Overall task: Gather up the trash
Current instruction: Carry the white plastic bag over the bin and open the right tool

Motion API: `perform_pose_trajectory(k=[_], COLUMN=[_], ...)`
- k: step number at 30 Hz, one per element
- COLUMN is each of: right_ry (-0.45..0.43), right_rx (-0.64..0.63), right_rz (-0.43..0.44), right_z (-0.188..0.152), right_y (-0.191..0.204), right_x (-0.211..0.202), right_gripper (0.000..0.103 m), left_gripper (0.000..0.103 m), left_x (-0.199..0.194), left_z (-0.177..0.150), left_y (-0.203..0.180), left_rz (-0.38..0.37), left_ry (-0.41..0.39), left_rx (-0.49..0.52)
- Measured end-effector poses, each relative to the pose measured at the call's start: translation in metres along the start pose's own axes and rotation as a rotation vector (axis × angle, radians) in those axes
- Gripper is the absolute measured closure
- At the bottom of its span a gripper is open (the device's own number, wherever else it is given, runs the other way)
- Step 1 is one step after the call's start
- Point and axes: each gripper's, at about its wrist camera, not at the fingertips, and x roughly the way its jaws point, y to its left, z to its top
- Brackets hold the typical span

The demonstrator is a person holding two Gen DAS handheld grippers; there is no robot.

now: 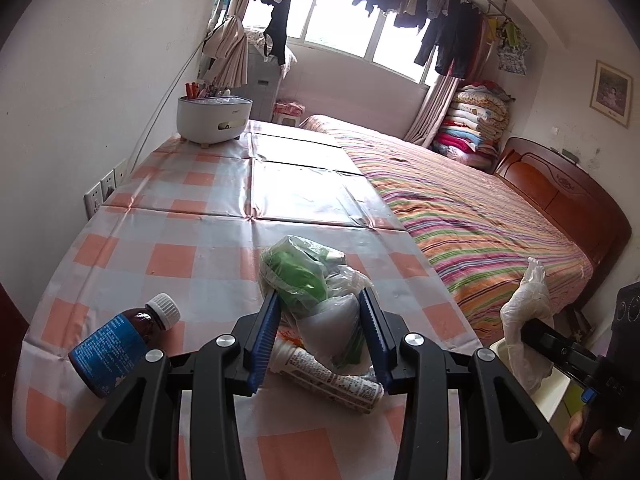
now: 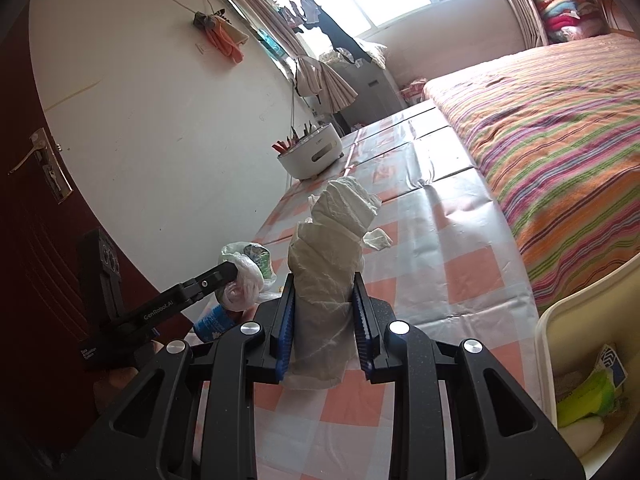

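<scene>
Far left on the checked tablecloth point(image 1: 168, 256) lies a brown medicine bottle point(image 1: 120, 344) with a blue label and white cap, on its side, untouched; judged as trash left to pick up. Just right of it and partly under the left gripper point(image 1: 320, 312) is a white printed tube point(image 1: 336, 376), also lying flat on the cloth, also not yet collected.

The left gripper has its blue pads clamped on a clear plastic bag point(image 1: 316, 280) with something green inside. The bag looks lifted a little off the table (hard to be sure; its lower end sits close over the tube).

Further right, the right gripper point(image 2: 324, 320) is closed tight on a crumpled white tissue wad point(image 2: 336, 248), which sticks up between the pads, clear of the tablecloth.

At the far right edge sits a cream bin point(image 2: 548, 320) beside the table, with some wrappers and green and white scraps already inside, so part of the collecting seems done.

Progress, as a judgement: roughly midway. Two pieces are in the grippers but not yet dropped, two pieces still on the table. Next would be carrying bag and tissue over to the bin, then returning for bottle and tube. The white organizer point(image 1: 214, 120) at the far end of the table is not trash.
</scene>
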Motion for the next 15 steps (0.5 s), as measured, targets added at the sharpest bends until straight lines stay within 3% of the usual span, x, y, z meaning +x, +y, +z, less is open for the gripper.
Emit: perform_pose_trajectory(k=[10, 15], right_ry=[-0.064, -0.121], right_rx=[0.024, 0.013], right_rz=[-0.081, -0.178], right_z=[0.004, 0.006], right_y=[-0.037, -0.059], right_x=[-0.039, -0.073], right_gripper=[0.077, 0.077], left_gripper=[0.063, 0.063], left_x=[0.01, 0.01], left_z=[-0.008, -0.011], left_y=[-0.045, -0.069], left_rz=[-0.084, -0.135], left_ry=[0.026, 0.033], left_rx=[0.062, 0.095])
